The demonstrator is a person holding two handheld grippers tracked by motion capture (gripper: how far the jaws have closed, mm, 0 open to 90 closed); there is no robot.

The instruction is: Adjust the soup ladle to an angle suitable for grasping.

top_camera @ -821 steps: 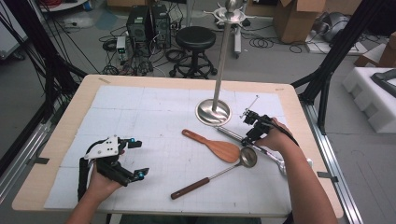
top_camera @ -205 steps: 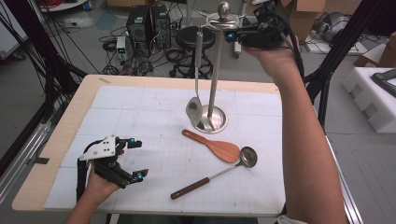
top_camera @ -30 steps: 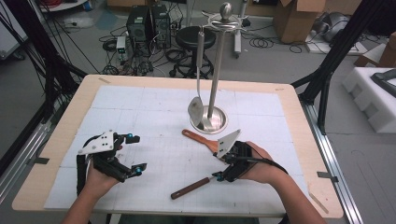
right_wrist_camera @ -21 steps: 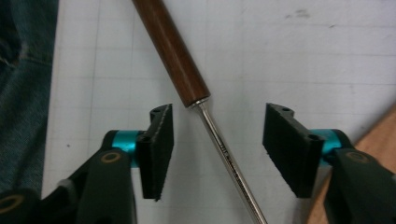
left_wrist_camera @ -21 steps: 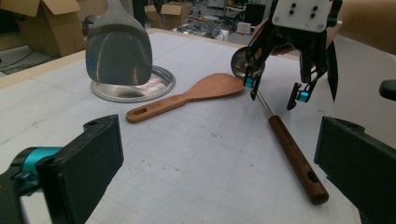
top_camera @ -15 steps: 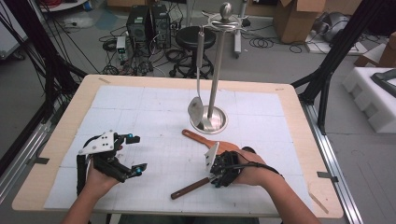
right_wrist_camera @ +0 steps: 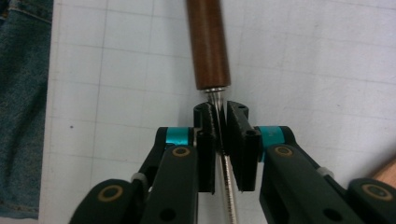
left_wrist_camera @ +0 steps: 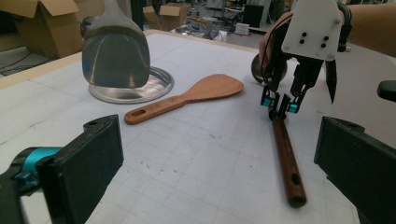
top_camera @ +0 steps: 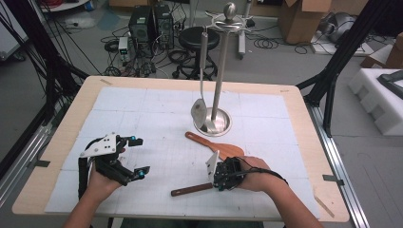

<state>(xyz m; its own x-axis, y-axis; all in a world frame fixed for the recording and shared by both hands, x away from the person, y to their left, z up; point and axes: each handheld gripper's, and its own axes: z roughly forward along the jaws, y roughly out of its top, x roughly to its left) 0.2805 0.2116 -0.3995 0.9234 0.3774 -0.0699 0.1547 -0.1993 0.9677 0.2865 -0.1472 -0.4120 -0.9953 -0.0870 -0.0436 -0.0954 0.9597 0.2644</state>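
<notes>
Now the right hand-held gripper (right_wrist_camera: 219, 122) has just closed on the ladle (left_wrist_camera: 284, 149)'s thin metal shank, so next comes lifting it toward the rack (top_camera: 219, 71); the left hand-held gripper (top_camera: 138, 155) idles open.

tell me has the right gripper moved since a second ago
Yes. In the high view the right gripper has shifted left, away from the wooden spatula, along the ladle. Its jaws have just been closing and now pinch the ladle's metal shaft beside the brown handle.

Ladle (top_camera: 192, 189) between the right gripper (top_camera: 219, 178) jaws, wooden spatula (top_camera: 216, 146) just beyond it, stand (top_camera: 219, 76) farther behind, left gripper (top_camera: 138, 156) well apart leftward
</notes>
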